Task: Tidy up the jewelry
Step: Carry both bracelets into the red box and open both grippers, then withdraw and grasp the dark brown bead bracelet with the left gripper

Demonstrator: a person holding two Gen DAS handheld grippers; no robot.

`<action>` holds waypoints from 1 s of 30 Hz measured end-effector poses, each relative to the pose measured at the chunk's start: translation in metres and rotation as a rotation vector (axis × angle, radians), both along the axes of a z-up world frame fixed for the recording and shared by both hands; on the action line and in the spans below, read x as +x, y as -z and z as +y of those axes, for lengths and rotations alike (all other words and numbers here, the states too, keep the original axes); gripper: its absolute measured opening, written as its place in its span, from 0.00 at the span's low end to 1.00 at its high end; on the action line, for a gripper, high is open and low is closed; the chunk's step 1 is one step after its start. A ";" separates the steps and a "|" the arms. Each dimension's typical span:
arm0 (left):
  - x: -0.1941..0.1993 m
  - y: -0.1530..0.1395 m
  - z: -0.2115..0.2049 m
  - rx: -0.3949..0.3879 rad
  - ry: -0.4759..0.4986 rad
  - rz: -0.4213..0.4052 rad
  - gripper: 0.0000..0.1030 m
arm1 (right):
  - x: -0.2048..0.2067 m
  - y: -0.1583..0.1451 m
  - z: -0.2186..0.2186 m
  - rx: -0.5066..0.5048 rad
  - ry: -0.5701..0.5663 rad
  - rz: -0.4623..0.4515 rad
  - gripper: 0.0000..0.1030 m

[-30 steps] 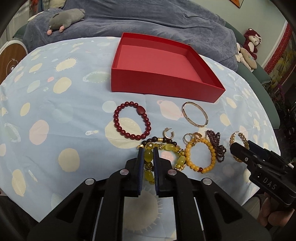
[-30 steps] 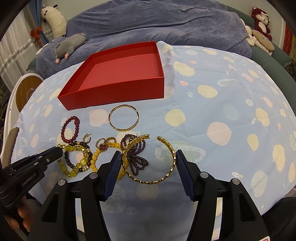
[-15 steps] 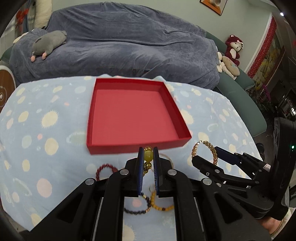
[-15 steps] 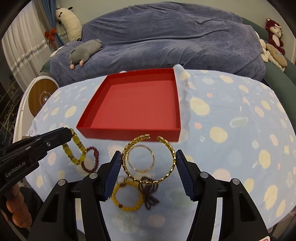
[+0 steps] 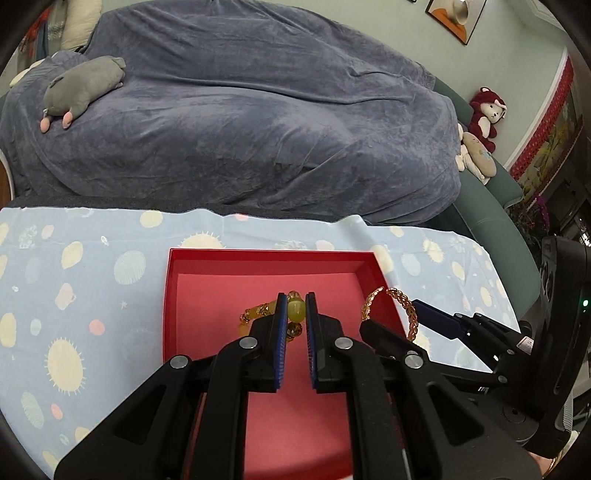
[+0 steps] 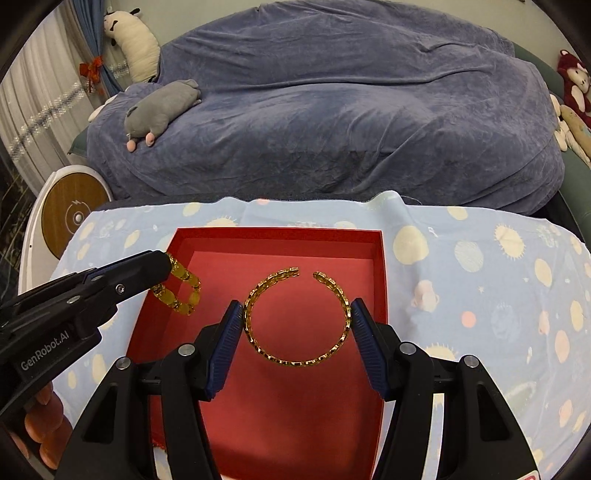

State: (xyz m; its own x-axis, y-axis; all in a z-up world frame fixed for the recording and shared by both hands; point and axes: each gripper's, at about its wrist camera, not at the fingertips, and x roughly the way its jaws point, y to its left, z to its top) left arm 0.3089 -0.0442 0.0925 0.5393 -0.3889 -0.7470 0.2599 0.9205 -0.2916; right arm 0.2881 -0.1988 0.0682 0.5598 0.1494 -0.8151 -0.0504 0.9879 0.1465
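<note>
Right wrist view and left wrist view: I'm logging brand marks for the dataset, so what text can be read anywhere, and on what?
"GenRobot.AI": white lettering on the black body of the left gripper, seen in the right wrist view.
Small red-and-white sticker on the right gripper, in the left wrist view: too small to read.
Framed picture on the wall: no legible text.
Red box: no text visible.
</note>
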 end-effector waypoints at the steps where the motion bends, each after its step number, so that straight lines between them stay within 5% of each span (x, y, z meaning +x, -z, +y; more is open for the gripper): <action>1: 0.007 0.006 0.001 0.003 -0.005 0.011 0.09 | 0.009 0.007 0.001 -0.007 -0.001 0.013 0.56; 14: 0.045 0.054 0.004 0.086 -0.032 0.050 0.10 | 0.053 0.059 0.011 -0.053 -0.013 0.107 0.57; 18: 0.039 0.050 0.008 0.097 -0.060 0.011 0.44 | 0.048 0.054 0.009 -0.060 0.006 0.084 0.64; 30: -0.039 0.004 0.029 0.093 -0.061 -0.084 0.54 | -0.048 0.003 -0.010 -0.025 0.051 -0.024 0.66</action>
